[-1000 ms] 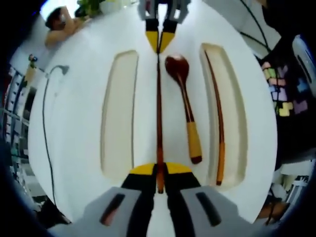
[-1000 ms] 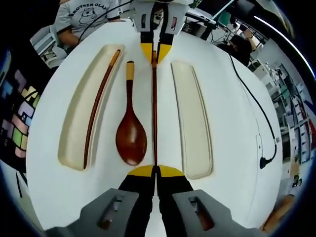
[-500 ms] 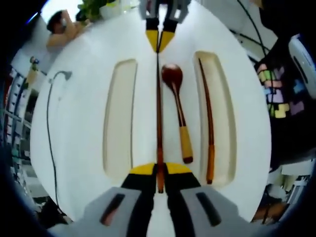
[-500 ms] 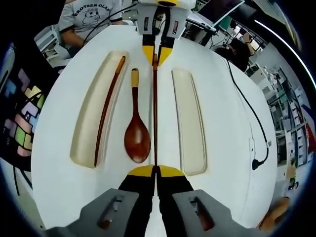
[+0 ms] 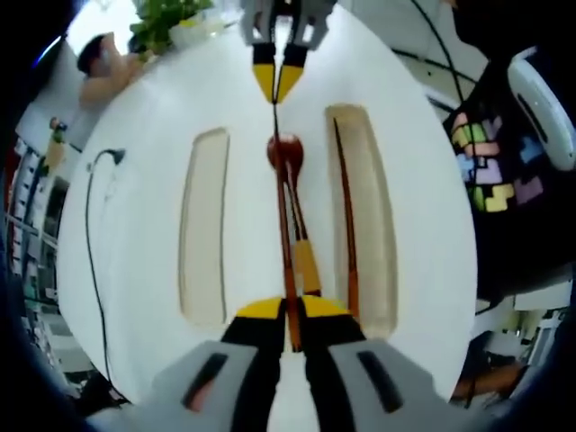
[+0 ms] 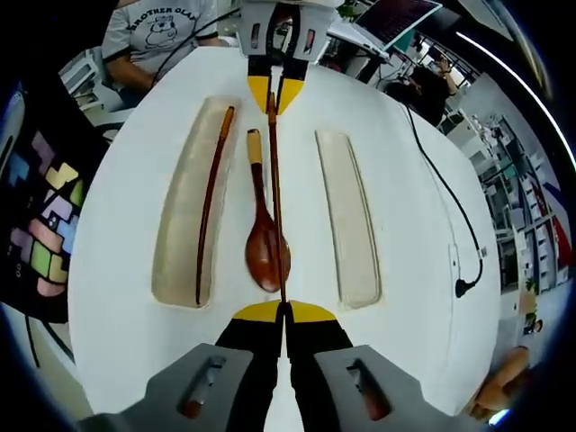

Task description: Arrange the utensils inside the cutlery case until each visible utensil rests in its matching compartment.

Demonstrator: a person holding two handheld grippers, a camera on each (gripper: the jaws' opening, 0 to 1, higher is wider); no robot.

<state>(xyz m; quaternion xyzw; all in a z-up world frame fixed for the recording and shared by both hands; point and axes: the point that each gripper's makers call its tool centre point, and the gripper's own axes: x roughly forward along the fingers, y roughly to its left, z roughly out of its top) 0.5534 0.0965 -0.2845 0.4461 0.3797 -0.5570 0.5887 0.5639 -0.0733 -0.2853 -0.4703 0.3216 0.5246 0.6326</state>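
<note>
Gripping one chopstick (image 6: 275, 180) by both ends and carrying it level above the white tabletop (image 6: 414, 270): fingers of the left gripper (image 5: 290, 310) pinching shut on the end nearest the spoon's yellow handle, fingers of the right gripper (image 6: 284, 310) pinching shut on the opposite end, no gap showing between either pair. Noting the change over the last second: tabletop and everything on it shrinking in both views, so reading this as both grippers rising together with the chopstick, not the utensils moving. Also noting the held chopstick, previously running just beside the wooden spoon (image 6: 265, 256), now crossing over its bowl and neck in both views. Seeing the spoon lying flat on the tabletop between the two beige recesses, outside any compartment. Seeing the second chopstick (image 6: 211, 202) resting lengthwise in the compartment (image 6: 180, 234) on the spoon's far side from the empty compartment (image 6: 346, 216). Judging the lift as clearance for a sideways carry, likely toward the recess already holding the matching chopstick. Flagging the spoon as not yet placed, so counting the task as only partly done.
</note>
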